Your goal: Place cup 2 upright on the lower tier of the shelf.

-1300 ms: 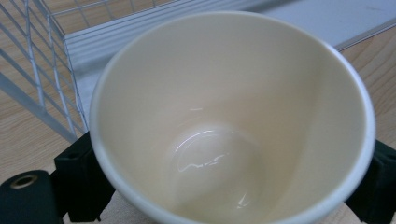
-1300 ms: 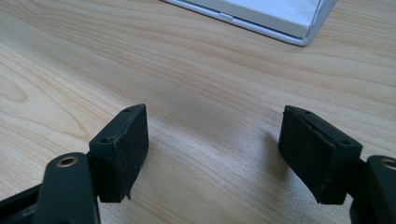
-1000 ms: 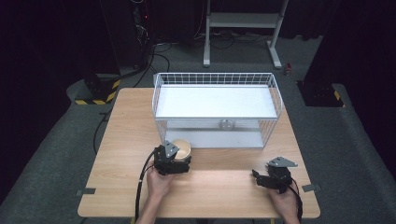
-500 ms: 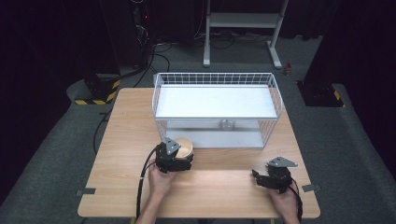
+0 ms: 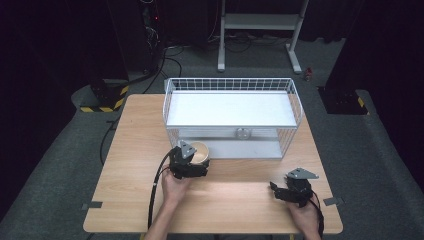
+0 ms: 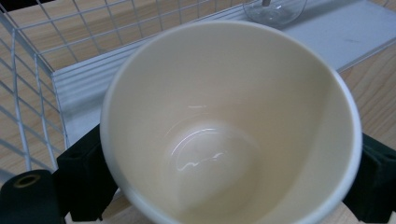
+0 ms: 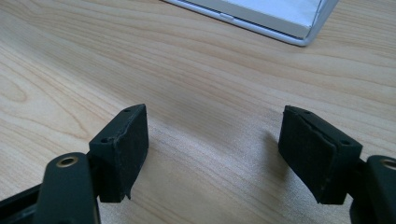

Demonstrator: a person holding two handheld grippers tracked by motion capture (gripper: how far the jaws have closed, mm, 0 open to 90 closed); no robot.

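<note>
Nearest the person, the right gripper (image 5: 280,191) rests low on the wooden table (image 5: 135,150) at its near right, its jaws spread apart with bare wood between the pads (image 7: 123,149), grasping nothing. It sits well apart from the work.

Further in and to the left, the left gripper (image 5: 196,161) has its jaws clasped around a cream cup (image 6: 224,126), one on each side of the cup's wall, so the cup is held and not merely framed. In the left gripper view the cup's mouth faces the camera (its inside is bare and glossy). In the high view the cup (image 5: 200,150) appears to sit just at the front of the white wire basket (image 5: 295,107), though whether it rests on the table or is lifted slightly is hard to tell.

Beyond the cup lies the basket's lower shelf (image 6: 341,37), straight ahead of the left gripper, with a clear glass object (image 6: 275,8) on it. The left hand (image 5: 175,187) is plainly the nearer one, so any placing would go forward, away from the person.
</note>
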